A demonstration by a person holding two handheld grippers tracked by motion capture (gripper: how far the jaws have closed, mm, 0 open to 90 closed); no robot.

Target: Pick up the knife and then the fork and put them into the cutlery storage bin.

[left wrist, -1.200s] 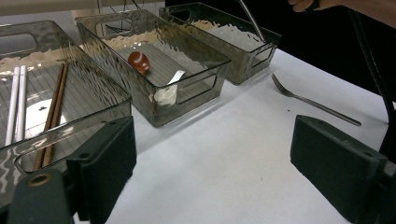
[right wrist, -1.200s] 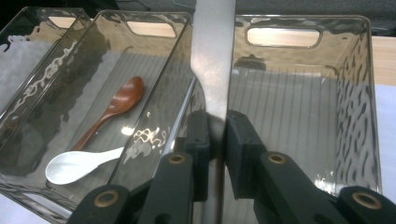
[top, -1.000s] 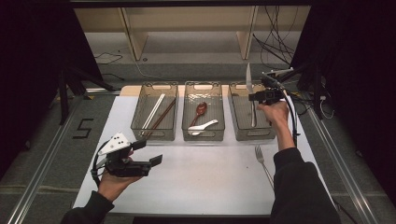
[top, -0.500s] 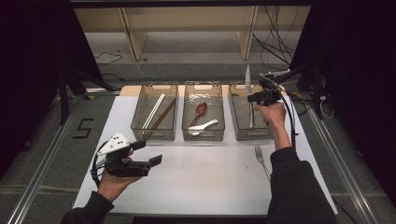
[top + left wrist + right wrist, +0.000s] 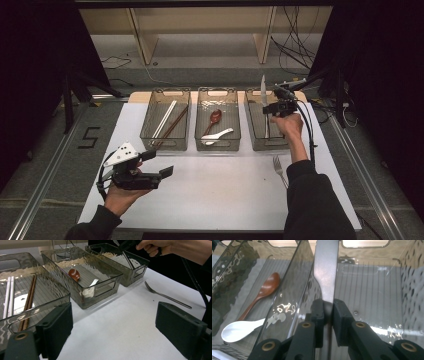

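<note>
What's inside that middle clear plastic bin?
The middle clear plastic bin holds a brown wooden spoon and a white ceramic spoon. The bin's rippled wall blurs the white spoon's handle end in the left gripper view.

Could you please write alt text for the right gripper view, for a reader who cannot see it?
The right gripper clamps a flat silver table knife between its black jaws, above the clear plastic right bin. In the clear plastic middle bin beside it lie a brown wooden spoon and a white ceramic spoon.
</note>
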